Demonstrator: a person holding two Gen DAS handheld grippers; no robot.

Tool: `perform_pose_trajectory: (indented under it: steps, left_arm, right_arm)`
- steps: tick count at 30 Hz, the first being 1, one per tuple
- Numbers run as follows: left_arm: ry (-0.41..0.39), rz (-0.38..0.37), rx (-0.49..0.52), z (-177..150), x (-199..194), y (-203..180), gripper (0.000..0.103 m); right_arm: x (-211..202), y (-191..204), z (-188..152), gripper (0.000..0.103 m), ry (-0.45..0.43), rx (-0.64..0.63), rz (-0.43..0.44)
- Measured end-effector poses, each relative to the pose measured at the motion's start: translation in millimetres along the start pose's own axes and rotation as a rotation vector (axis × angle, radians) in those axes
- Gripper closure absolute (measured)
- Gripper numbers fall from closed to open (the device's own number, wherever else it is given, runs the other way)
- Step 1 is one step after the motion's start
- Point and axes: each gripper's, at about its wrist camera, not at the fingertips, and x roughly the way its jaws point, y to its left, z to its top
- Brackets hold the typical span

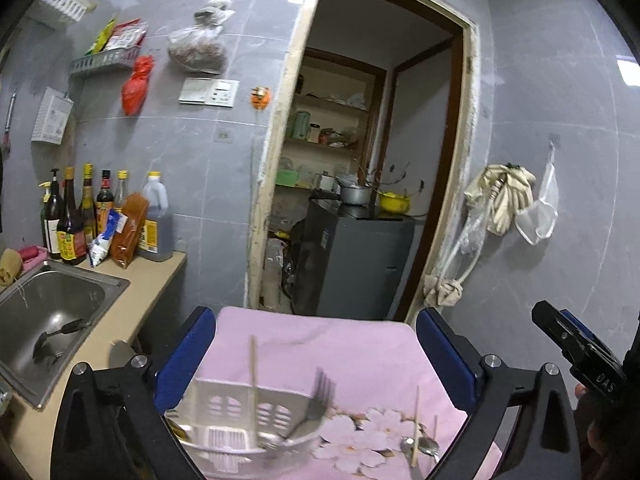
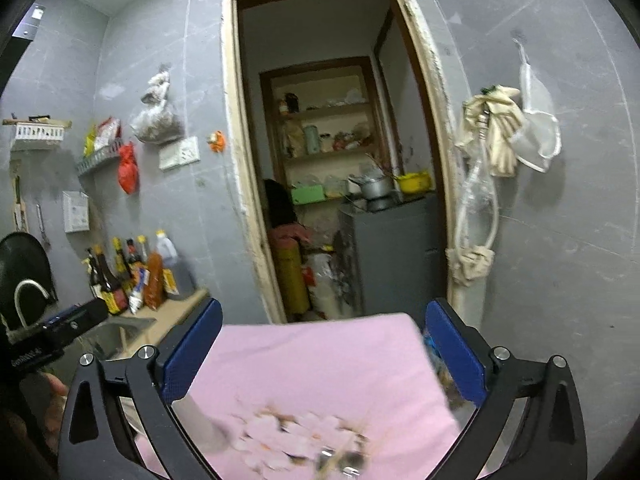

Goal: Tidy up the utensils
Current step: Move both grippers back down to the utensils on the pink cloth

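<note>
The white slotted plastic utensil basket [image 1: 240, 416] sits at the lower centre of the left wrist view, on the pink cloth with a pale blossom print [image 1: 320, 344]. A metal fork [image 1: 310, 408] leans in the basket, tines up, beside a thin wooden chopstick [image 1: 253, 376] standing nearly upright; both are smeared by motion blur. The basket's lower edge is cut off by the frame and by the gripper body.

To the lower right of that view, loose on the cloth, lie one or two metal spoons [image 1: 424, 450] crossed by another wooden chopstick [image 1: 416, 428]; their number is hard to make out. In the right wrist view the same items appear only as a blurred cluster at the bottom centre.

The left gripper [image 1: 316, 356] hangs above the cloth with its blue-padded fingers spread wide and nothing between them. The right gripper [image 2: 324, 356] is likewise spread wide and empty; it also enters the left wrist view at the right edge.

Beyond the cloth: a steel sink [image 1: 24, 320] set in a beige counter [image 1: 152, 280] at the lower left of the left wrist view, with a dark utensil lying in the basin, its type unclear. A row of sauce and oil bottles [image 1: 80, 216] stands against the grey tiled wall [image 1: 560, 160]. An unfinished doorway [image 1: 368, 140] occupies the centre, showing shelves and a grey cabinet topped by a metal pot and a yellow bowl. Cloths and a mesh bag hang at the right.
</note>
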Motion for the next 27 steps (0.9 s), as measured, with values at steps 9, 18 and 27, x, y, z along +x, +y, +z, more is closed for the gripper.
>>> perform_pose_trajectory:
  steps: [9,18,27]
  left_arm:
    - [0.107,-0.042,0.026,-42.7,11.6,-54.3,0.002]
    - [0.268,-0.057,0.046,-98.6,46.2,-85.6,0.002]
    - [0.424,-0.077,0.043,-144.8,82.0,-86.5,0.014]
  right_arm:
    - [12.8,-65.9,-25.7,0.003,0.093,0.029,-0.051]
    - [46.5,-104.3,-77.8,0.003,0.266,0.05,-0.034]
    - [94.1,-111.1,-145.8,0.011,0.471,0.126,0.037]
